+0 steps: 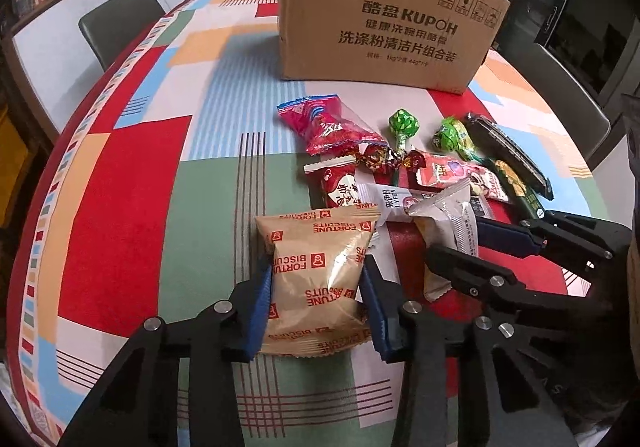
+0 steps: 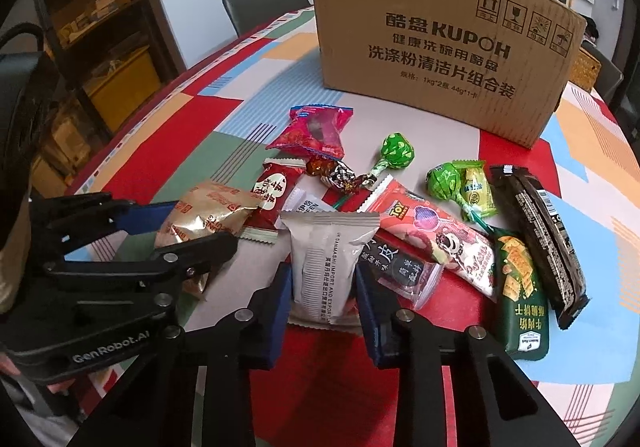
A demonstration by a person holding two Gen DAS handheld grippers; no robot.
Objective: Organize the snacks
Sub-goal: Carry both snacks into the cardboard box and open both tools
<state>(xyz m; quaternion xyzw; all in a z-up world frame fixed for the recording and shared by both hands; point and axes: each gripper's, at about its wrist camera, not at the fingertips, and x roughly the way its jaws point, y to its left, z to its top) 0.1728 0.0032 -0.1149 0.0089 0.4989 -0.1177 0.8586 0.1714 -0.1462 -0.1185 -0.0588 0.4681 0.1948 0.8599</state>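
Observation:
A tan Fortune Biscuits packet (image 1: 316, 271) lies on the patterned tablecloth, and my left gripper (image 1: 316, 287) is shut on it, one blue pad pressing each side. The right wrist view shows that packet (image 2: 208, 215) and the left gripper (image 2: 200, 225) at the left. A grey-white snack packet (image 2: 328, 255) stands between the blue pads of my right gripper (image 2: 324, 287), which is shut on it. From the left wrist view, the right gripper (image 1: 456, 239) holds this grey packet (image 1: 452, 215) at the right.
A brown cardboard box (image 2: 440, 47) stands behind the snack pile. Loose snacks lie between: a pink-red packet (image 2: 316, 127), green lollipops (image 2: 396, 151), a Toy Story packet (image 2: 432, 231), a green cracker packet (image 2: 520, 287), a dark long packet (image 2: 540, 231). Grey chairs (image 1: 120, 23) flank the table.

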